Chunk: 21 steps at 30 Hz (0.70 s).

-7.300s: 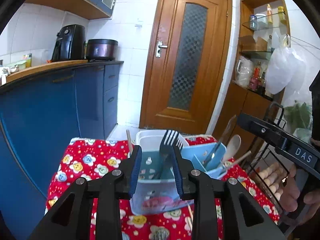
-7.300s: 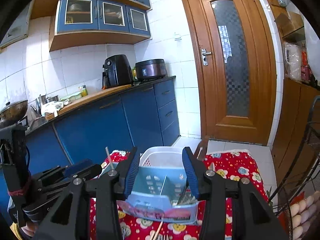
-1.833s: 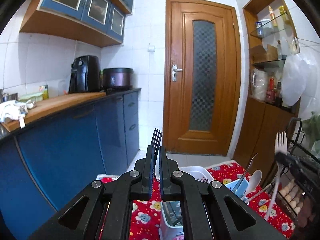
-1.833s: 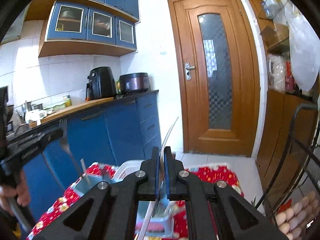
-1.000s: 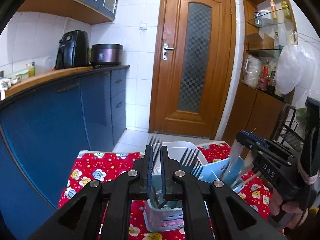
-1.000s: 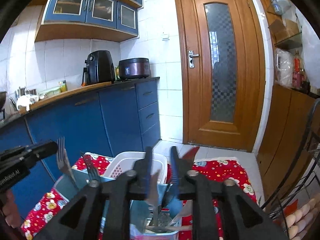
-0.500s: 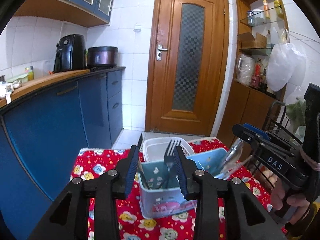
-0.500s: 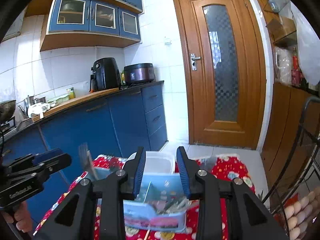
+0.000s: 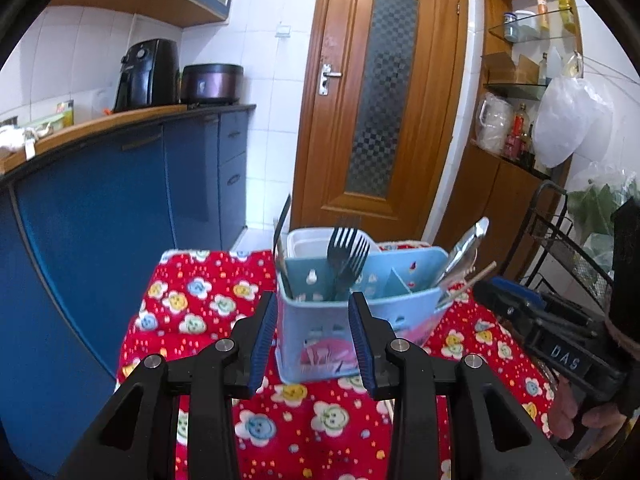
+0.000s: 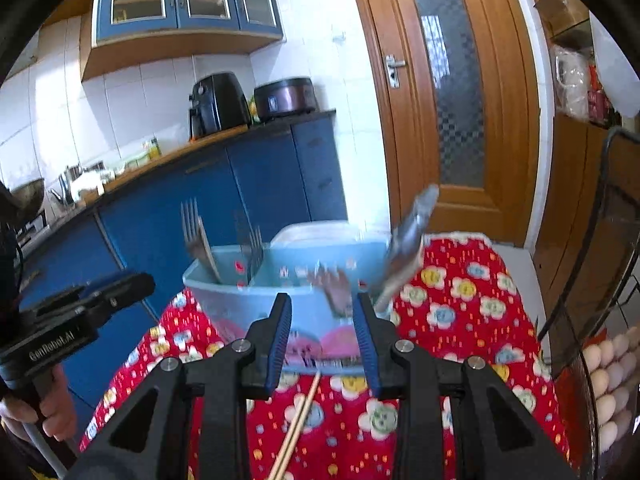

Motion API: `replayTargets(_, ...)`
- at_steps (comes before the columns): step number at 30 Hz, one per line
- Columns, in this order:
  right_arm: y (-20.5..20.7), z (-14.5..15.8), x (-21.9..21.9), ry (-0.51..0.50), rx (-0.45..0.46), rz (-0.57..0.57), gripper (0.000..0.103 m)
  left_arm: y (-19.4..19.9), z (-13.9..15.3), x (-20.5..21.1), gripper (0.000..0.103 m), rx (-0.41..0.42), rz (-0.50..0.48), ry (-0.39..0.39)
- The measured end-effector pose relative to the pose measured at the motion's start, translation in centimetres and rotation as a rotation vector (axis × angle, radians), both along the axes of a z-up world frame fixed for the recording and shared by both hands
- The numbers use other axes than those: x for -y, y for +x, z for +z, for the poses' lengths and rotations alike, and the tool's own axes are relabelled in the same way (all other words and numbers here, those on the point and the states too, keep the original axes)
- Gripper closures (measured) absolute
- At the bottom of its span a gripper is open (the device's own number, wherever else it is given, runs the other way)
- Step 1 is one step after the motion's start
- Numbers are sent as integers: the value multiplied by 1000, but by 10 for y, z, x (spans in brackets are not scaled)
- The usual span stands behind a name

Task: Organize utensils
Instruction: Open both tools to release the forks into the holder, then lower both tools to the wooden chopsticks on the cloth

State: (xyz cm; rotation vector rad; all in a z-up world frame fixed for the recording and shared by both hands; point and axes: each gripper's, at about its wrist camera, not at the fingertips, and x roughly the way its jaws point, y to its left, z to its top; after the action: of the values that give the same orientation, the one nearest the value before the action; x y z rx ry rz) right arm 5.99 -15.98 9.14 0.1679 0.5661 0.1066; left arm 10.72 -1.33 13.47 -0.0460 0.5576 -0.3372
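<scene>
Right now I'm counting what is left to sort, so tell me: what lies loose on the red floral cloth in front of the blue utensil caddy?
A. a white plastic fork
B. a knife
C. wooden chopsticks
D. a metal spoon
C: in the right wrist view, wooden chopsticks lie on the red floral cloth just in front of the blue utensil caddy; no other utensil shows loose there.

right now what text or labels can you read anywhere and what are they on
"DAS" on a label on the body of the right hand-held gripper, seen from the left wrist view.
"GenRobot.AI" on the body of the left hand-held gripper, seen from the right wrist view.
The bottles and jars on the shelf and the small package on the counter have labels too small to read.
</scene>
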Motion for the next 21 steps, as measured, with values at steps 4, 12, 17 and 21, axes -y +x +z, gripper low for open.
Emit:
replayTargets(4, -3, -14, 1, 15, -42, 5, 68, -7, -11, 0, 65, -23, 5, 3)
replayTargets(12, -8, -44, 2, 70, -131, 10, 68, -12, -36, 0, 65, -91, 12, -7)
replayTargets(17, -8, -58, 0, 101, -177, 23, 68, -12, -50, 0, 65, -130, 21, -10)
replayTargets(21, -7, -70, -4, 118, -213, 34, 68, -13, -60, -3, 65, -151, 30, -14)
